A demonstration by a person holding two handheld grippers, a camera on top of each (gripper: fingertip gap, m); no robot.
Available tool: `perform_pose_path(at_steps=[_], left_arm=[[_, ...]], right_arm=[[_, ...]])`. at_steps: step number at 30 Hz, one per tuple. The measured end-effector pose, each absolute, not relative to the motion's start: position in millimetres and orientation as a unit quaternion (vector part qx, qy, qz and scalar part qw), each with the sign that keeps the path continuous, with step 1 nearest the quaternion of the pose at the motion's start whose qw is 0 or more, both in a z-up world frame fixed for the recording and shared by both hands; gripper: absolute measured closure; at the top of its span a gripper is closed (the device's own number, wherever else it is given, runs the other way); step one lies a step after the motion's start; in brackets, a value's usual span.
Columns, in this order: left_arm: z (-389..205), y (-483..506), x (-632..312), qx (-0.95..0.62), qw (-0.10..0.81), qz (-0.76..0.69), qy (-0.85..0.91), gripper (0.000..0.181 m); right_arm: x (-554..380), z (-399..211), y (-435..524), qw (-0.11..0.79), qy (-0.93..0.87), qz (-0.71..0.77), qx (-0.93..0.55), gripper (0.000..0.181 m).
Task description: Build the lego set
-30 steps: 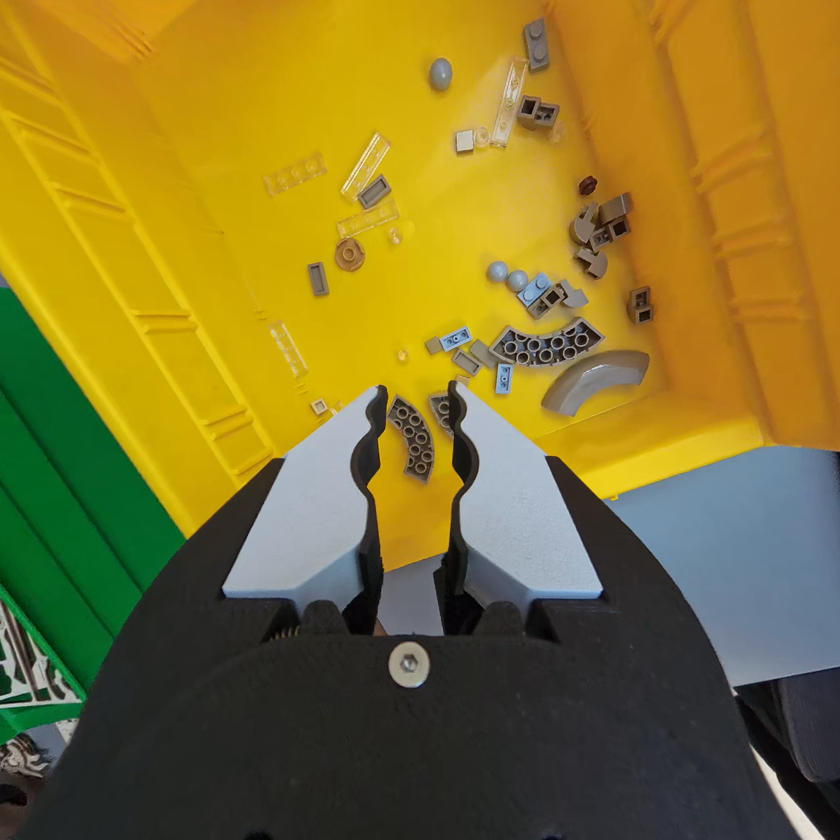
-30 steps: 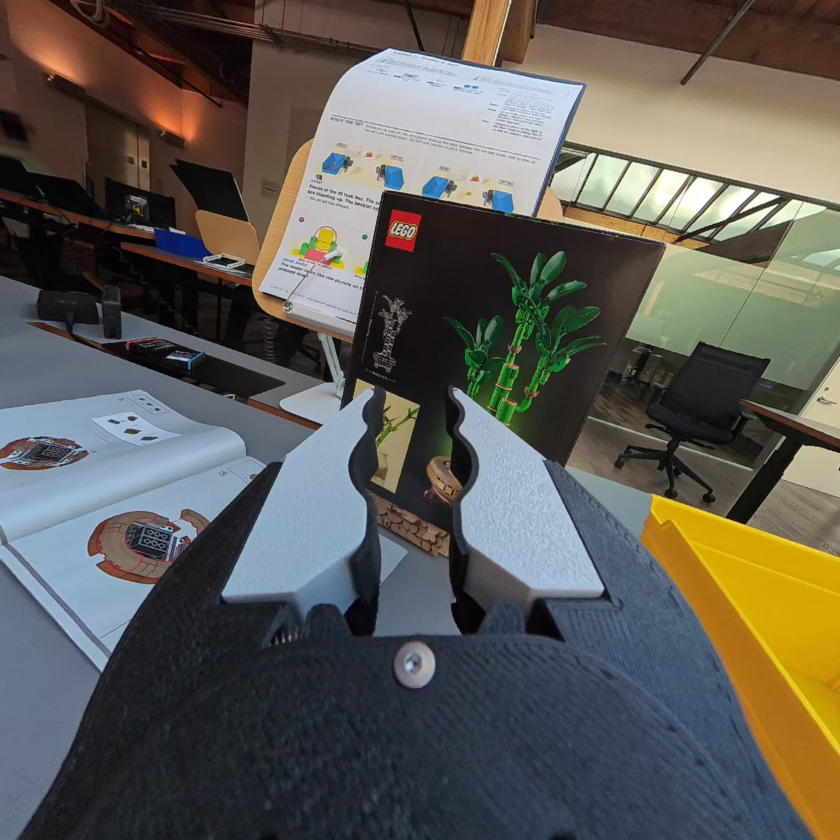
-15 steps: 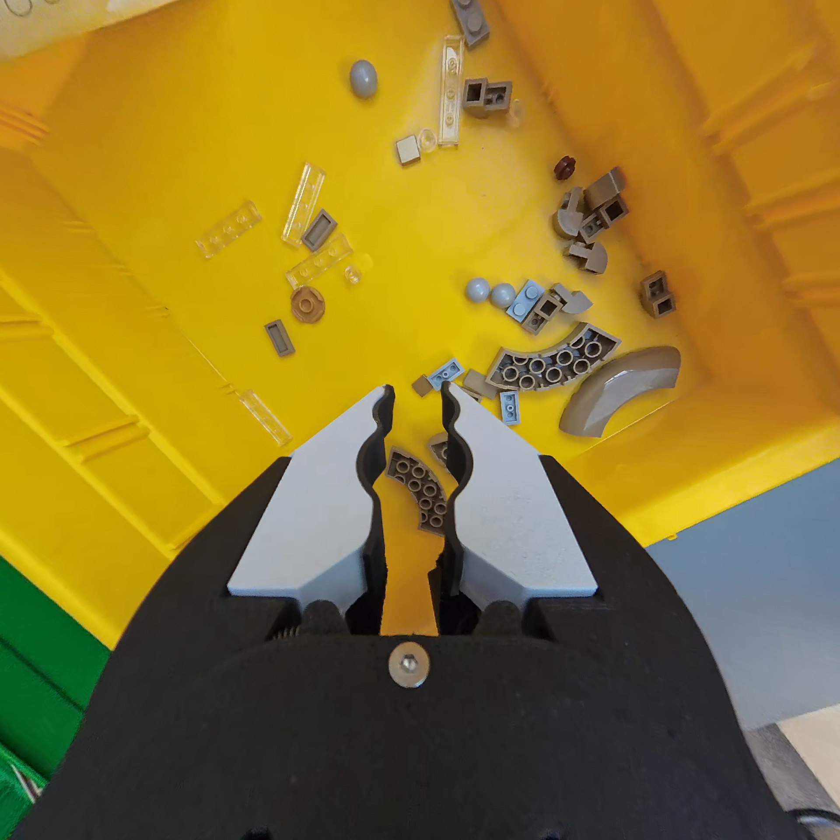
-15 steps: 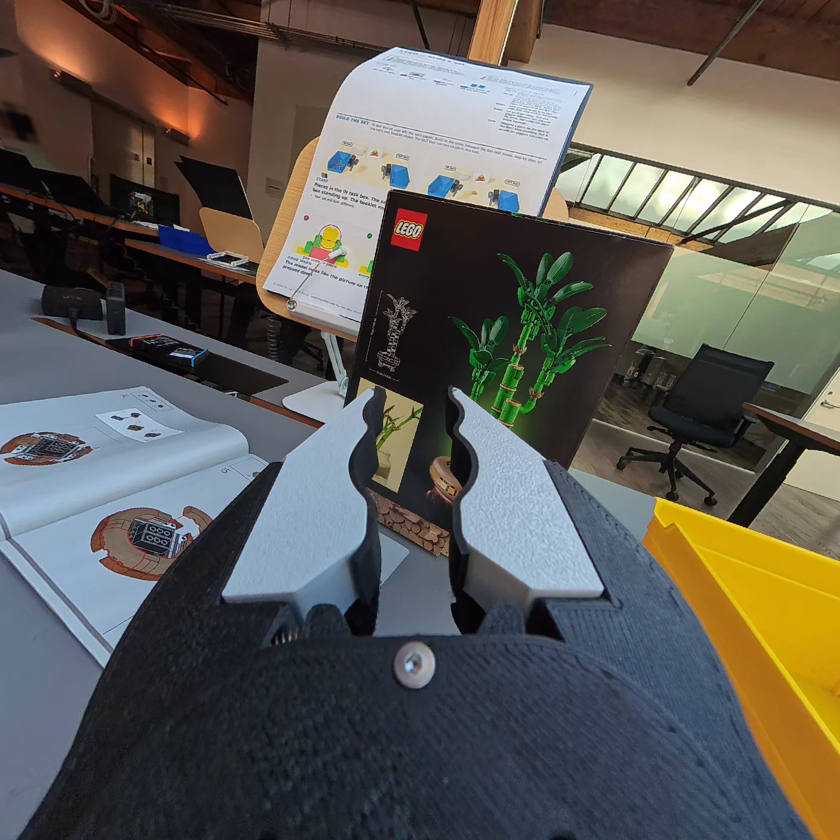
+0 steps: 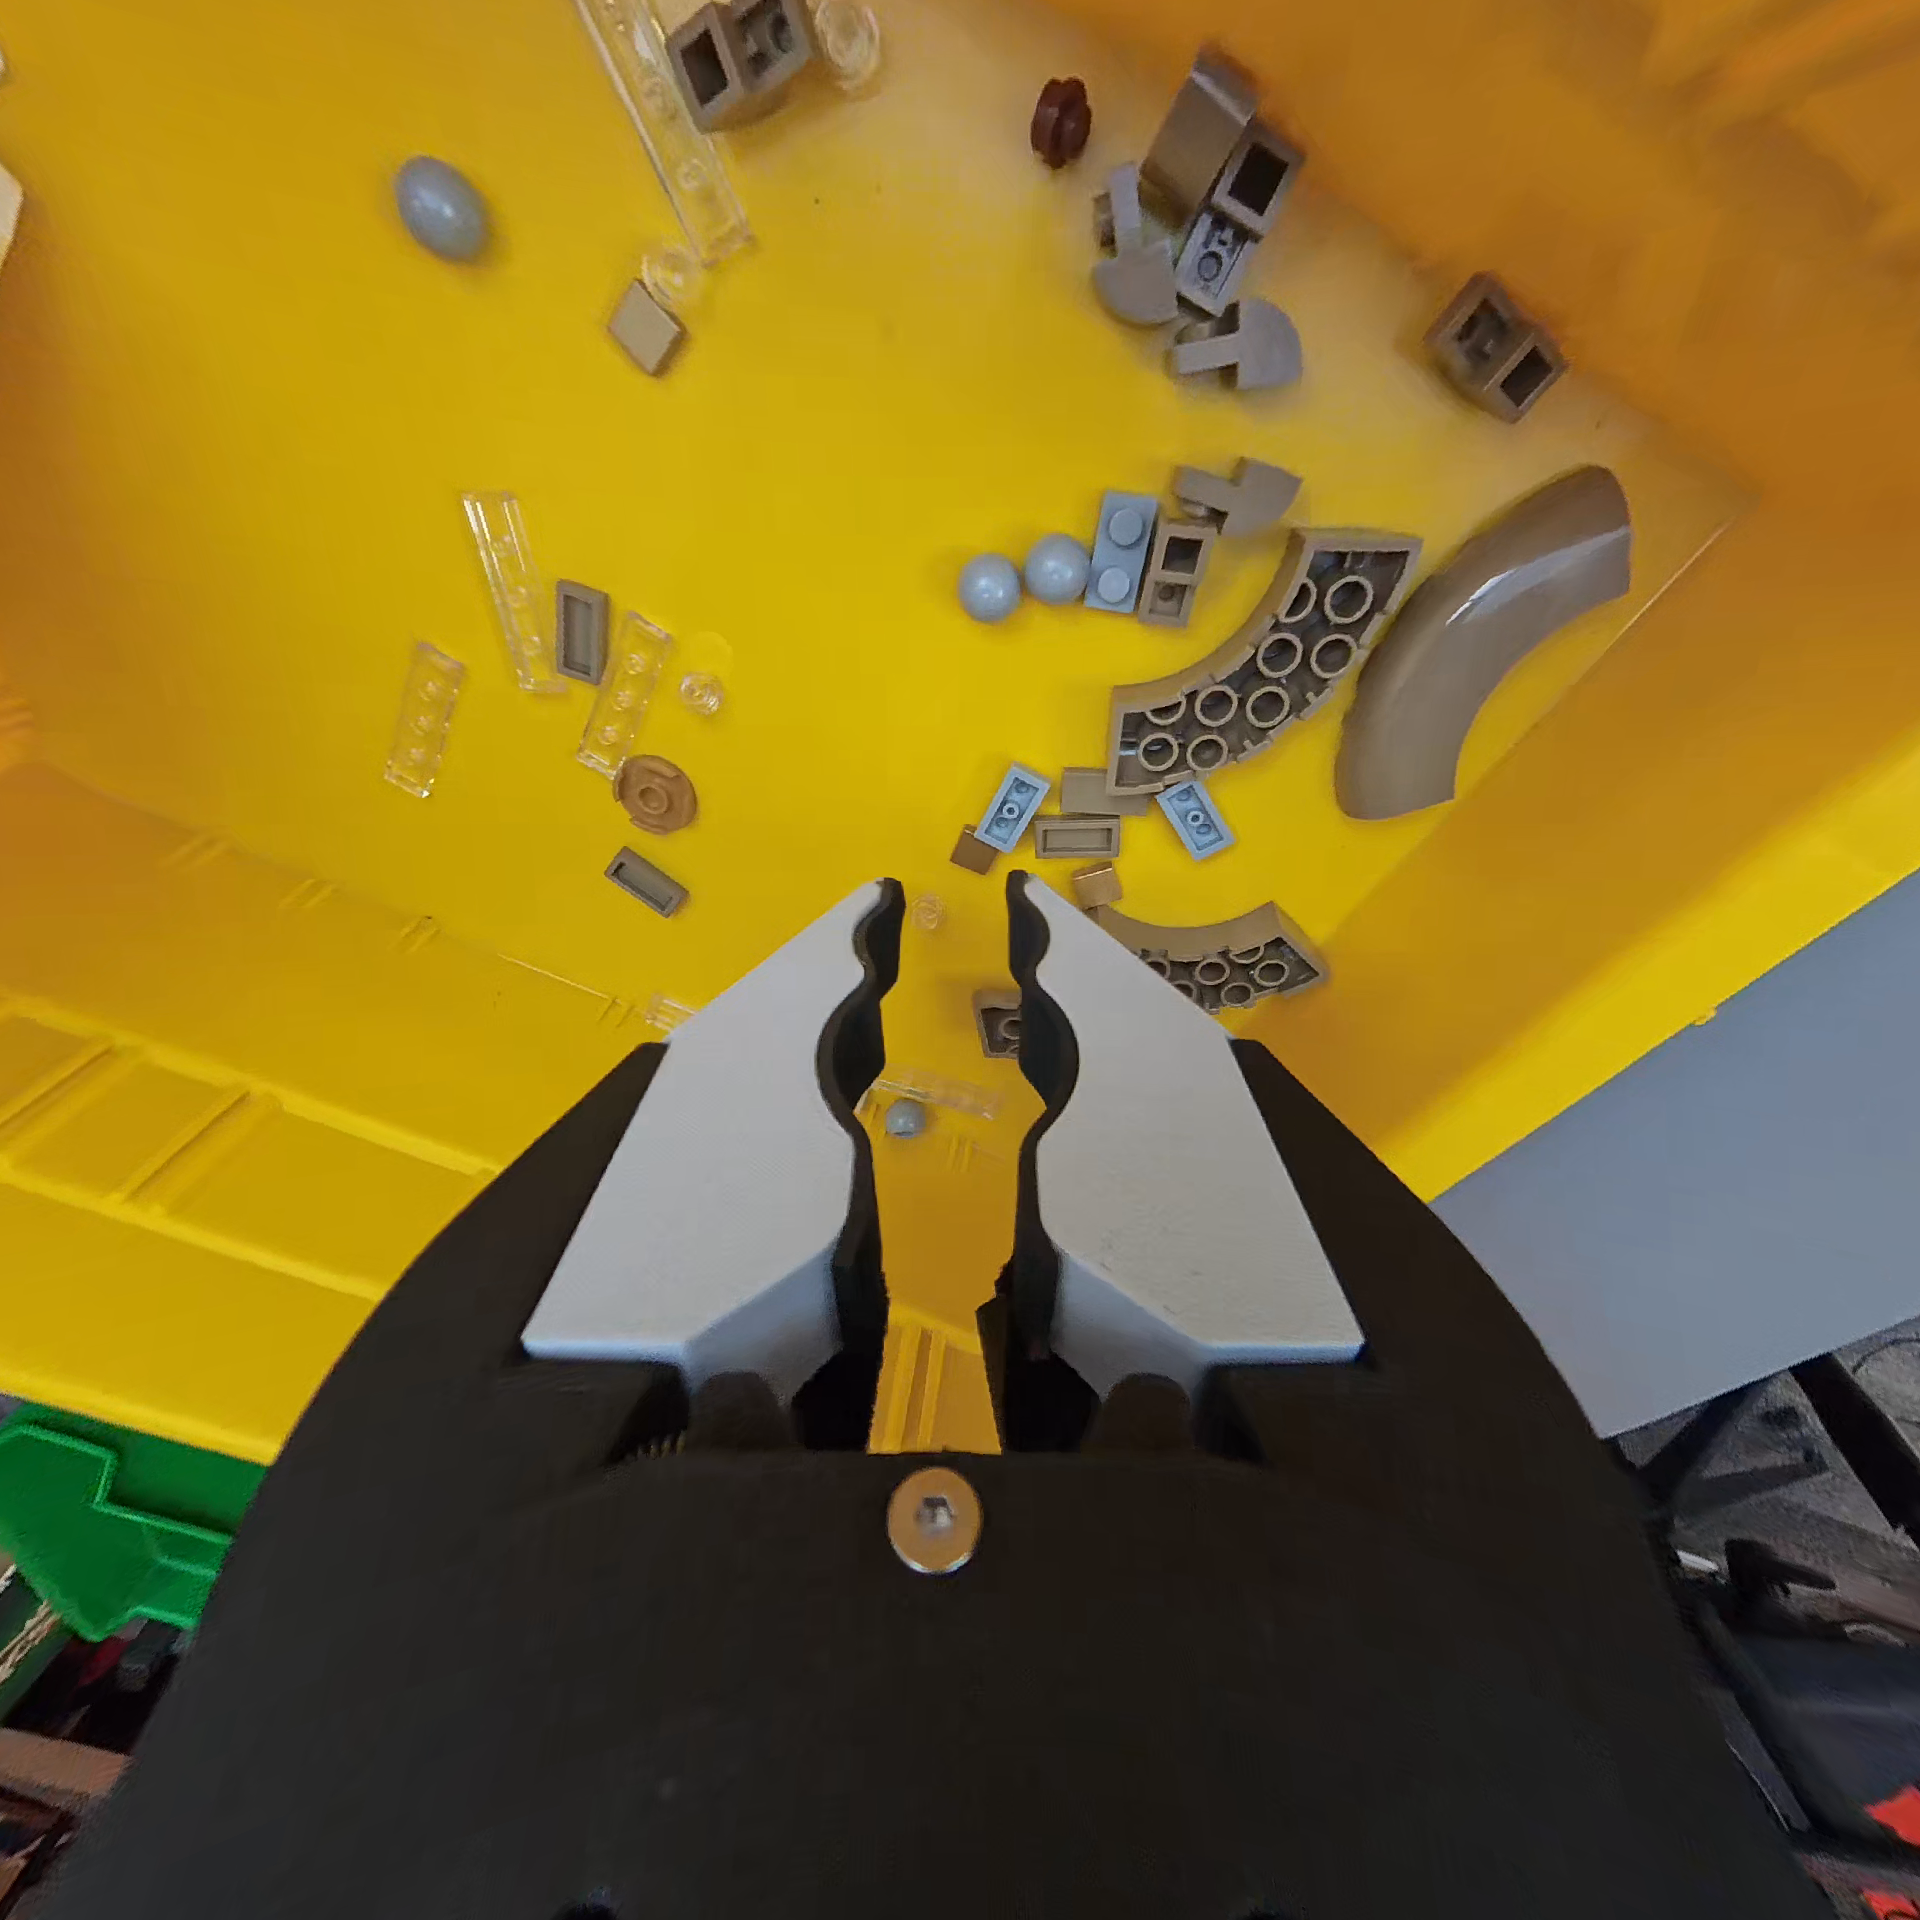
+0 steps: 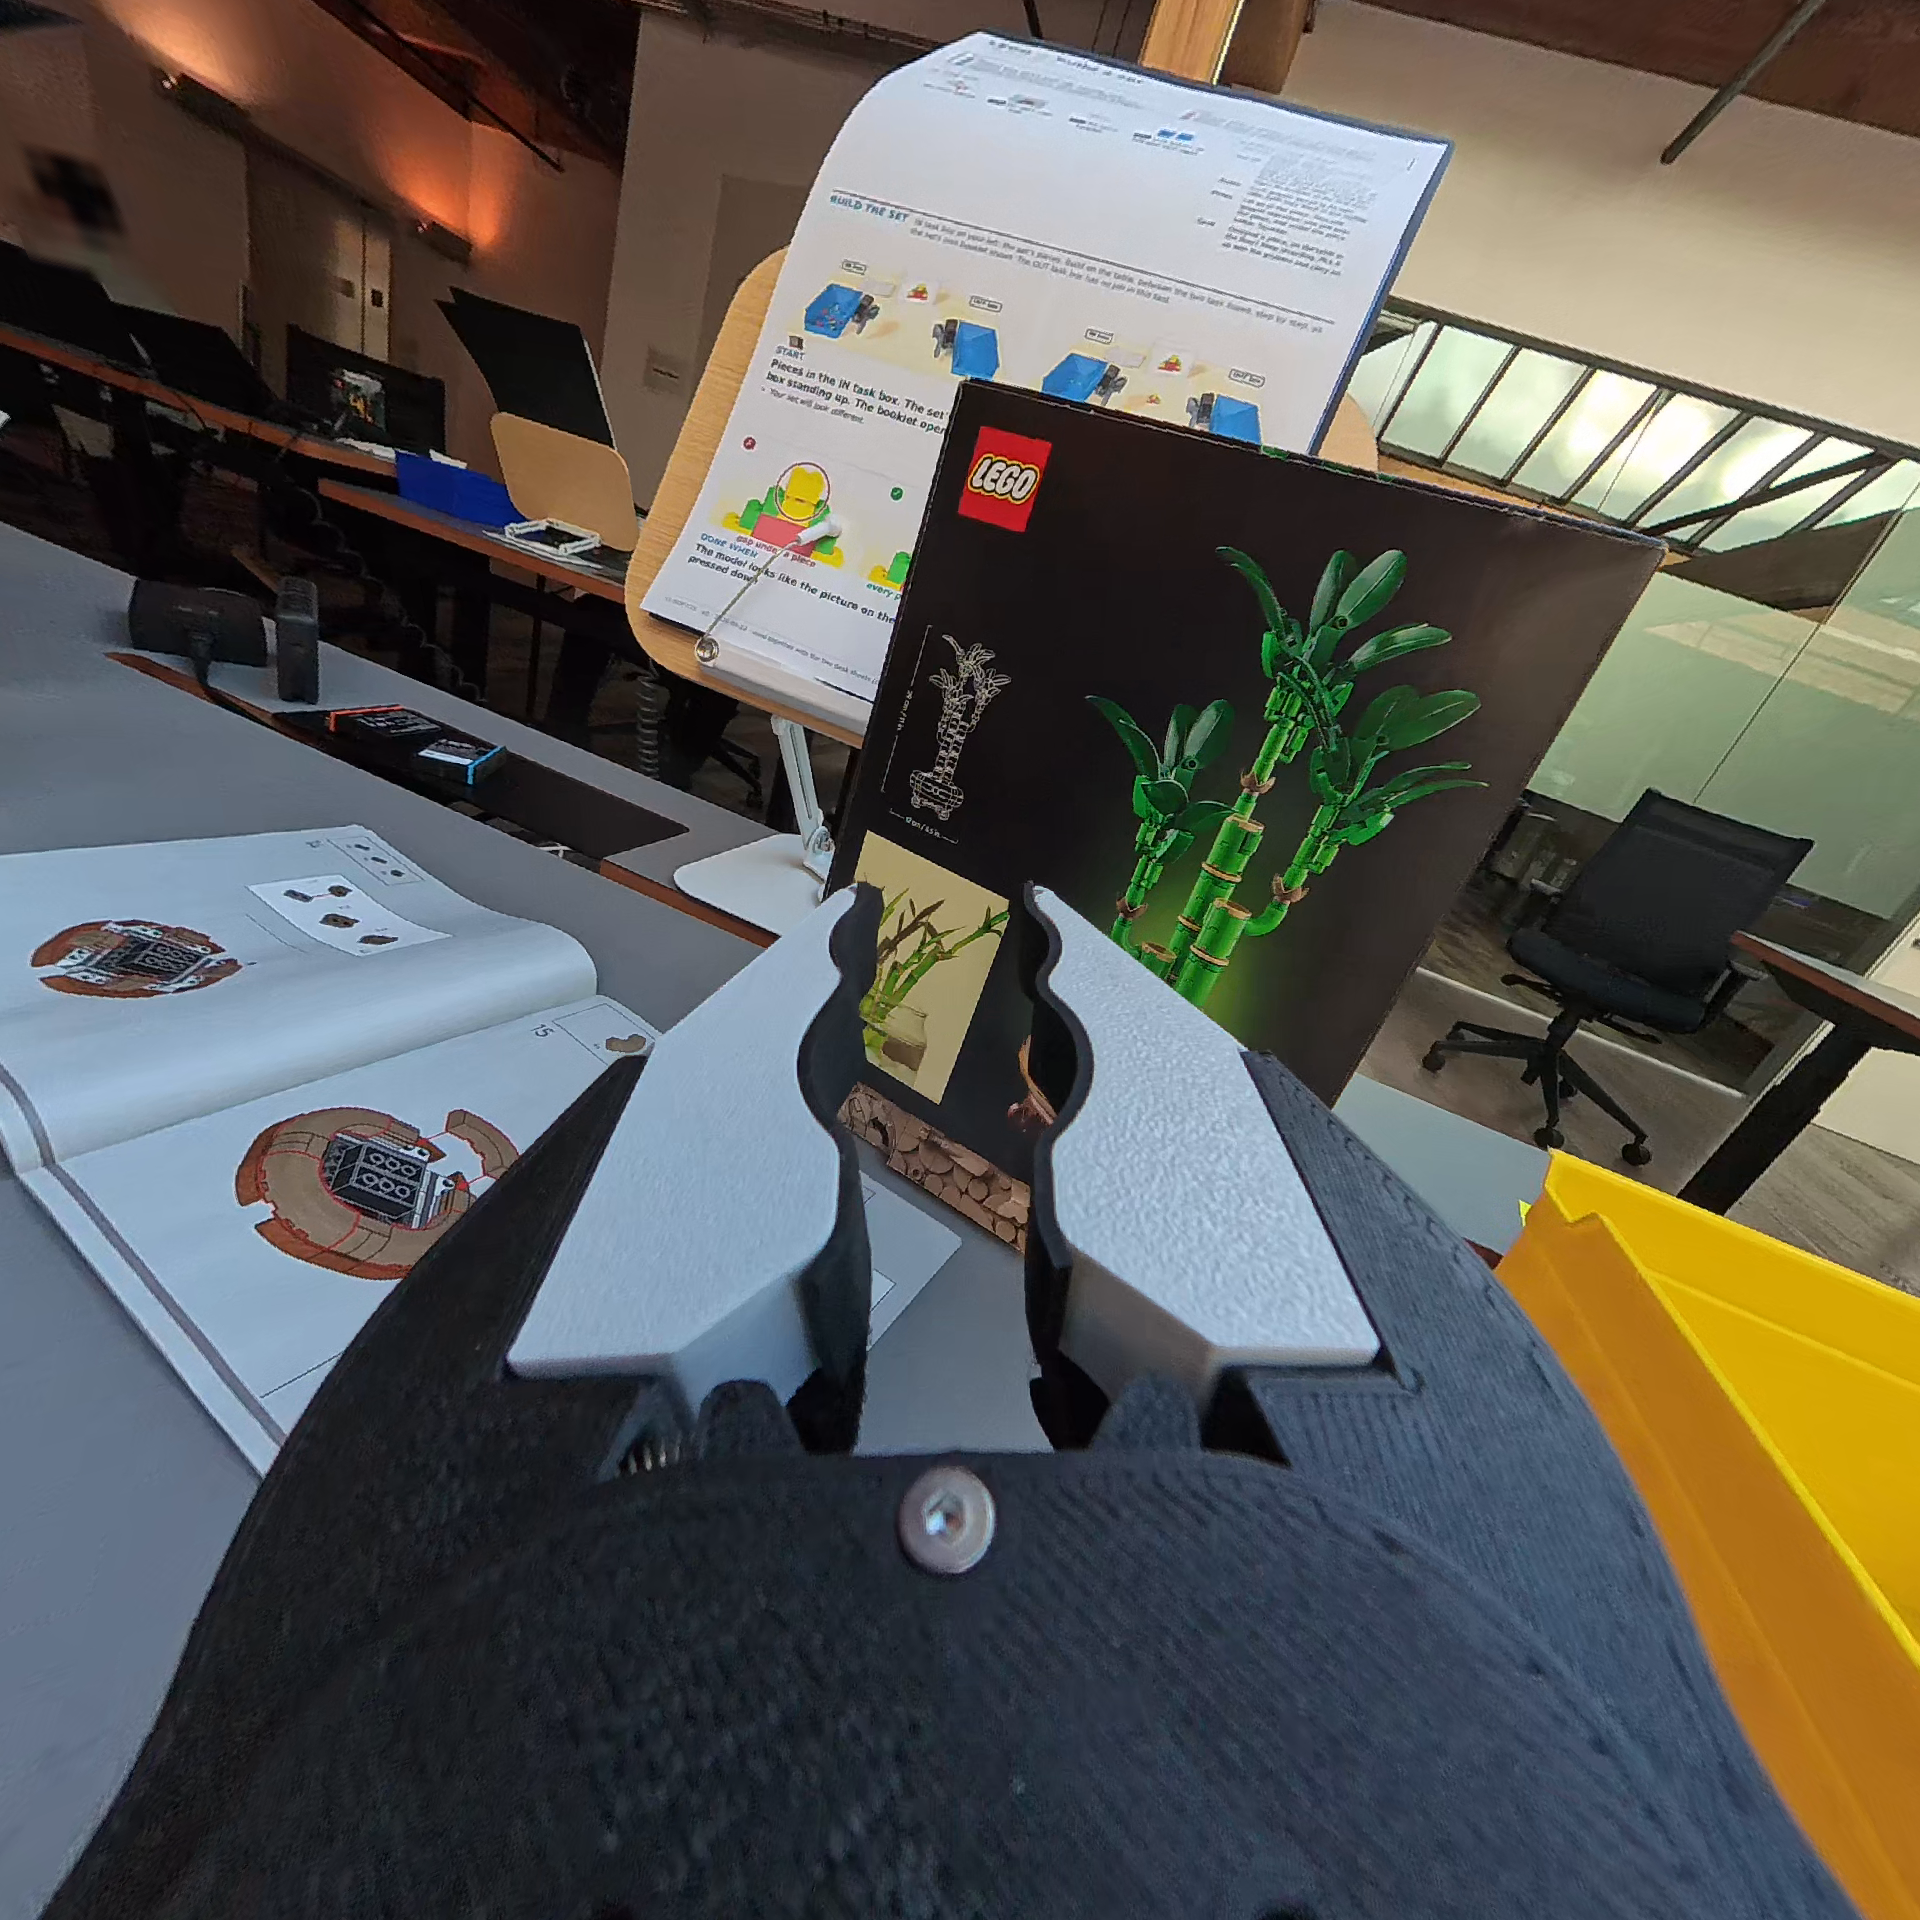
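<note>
Inside yellow bin (image 5: 312, 1091), curved tan brick (image 5: 1226, 961) just right of gaping left gripper (image 5: 954, 894)

Curved tan brick (image 5: 1216, 961) half hidden behind left gripper (image 5: 954, 883).

An open-plan office or lab, probably, is suggested: rows of desks (image 6: 343, 499), a swivel chair (image 6: 1621, 966) and glass partitions (image 6: 1704, 665) are seen under exposed beams.

Glossy yellow plastic bin (image 5: 260, 416); matt paper booklet (image 6: 312, 1039).
</note>
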State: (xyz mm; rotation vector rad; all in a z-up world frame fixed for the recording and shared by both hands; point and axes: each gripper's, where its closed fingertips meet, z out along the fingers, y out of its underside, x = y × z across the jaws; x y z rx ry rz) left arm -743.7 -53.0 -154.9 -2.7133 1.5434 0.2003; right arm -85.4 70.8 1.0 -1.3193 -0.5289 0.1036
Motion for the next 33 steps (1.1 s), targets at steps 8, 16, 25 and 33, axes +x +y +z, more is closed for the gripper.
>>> perform_pose_path(at_steps=[8,16,25,33], left_arm=[[-160.2,-52.5,-741.3,-0.857,-0.007,0.039,0.514,0.164],[-161.4,-53.5,-747.0,-0.856,-0.003,0.04,0.515,0.162],[-163.6,-51.6,-745.3,-0.856,0.007,0.033,0.516,0.162],[-164.6,-56.0,-742.7,-0.866,0.012,0.009,0.5,0.172]], right_arm=[[-91.8,-8.0,72.8,0.747,-0.253,0.051,-0.612,0.156],[-96.4,-12.0,73.1,0.741,-0.267,0.045,-0.614,0.157],[-96.9,-14.9,73.6,0.738,-0.27,0.04,-0.617,0.157],[-99.1,-15.9,73.4,0.735,-0.276,0.041,-0.618,0.157]])
